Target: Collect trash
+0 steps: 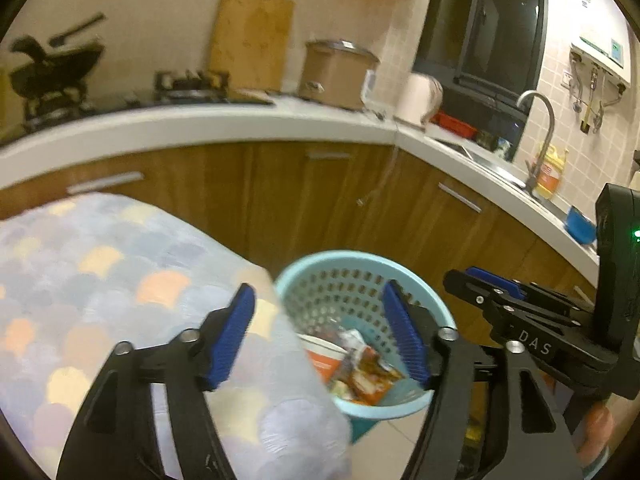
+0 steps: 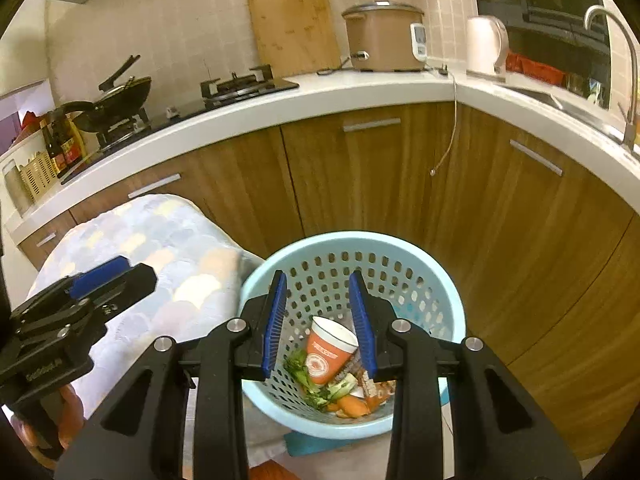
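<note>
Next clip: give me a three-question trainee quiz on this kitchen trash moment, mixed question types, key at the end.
1. True or false: the orange paper cup lies on the cloth-covered table.
2. Which claw hovers directly above the blue basket? A) left claw B) right claw C) neither
3. Fill in: both claws are ____ and hold nothing.

Key
1. False: it lies inside the basket, among vegetable scraps and a wrapper.
2. B: the right wrist view looks straight down into the basket; the left claw straddles the table edge and the basket rim.
3. open
</note>
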`<state>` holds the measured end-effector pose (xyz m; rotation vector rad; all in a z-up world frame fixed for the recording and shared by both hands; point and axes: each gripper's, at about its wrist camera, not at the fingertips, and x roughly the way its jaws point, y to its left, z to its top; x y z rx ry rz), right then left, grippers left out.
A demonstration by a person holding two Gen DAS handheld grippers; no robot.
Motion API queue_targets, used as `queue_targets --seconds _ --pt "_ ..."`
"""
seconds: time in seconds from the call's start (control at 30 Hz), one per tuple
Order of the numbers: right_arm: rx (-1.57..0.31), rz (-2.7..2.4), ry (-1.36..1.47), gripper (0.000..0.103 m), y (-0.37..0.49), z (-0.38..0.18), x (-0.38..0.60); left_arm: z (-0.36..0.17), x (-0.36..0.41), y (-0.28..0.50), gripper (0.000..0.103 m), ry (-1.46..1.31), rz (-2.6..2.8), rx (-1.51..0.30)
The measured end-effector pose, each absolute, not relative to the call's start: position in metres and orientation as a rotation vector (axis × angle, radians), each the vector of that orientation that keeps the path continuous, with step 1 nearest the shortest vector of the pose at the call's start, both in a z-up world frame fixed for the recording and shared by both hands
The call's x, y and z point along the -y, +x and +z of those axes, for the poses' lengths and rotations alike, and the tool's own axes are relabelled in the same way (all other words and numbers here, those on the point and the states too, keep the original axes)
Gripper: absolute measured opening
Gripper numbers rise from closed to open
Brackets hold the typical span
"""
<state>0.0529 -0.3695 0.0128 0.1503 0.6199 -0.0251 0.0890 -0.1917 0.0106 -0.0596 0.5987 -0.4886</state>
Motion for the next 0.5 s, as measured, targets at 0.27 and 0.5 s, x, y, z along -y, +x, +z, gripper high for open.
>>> queue_targets --seconds 0.27,0.5 --pt "-0.493 -0.107 0.075 0.055 0.020 0.026 0.329 0.013 0.160 0.055 0.084 0.020 -0.292 -0.465" --pt "-0.394 -0.186 0.072 0.064 0.001 0.027 0.310 0.012 0.142 0.048 0.087 -0.010 -0.242 -0.423"
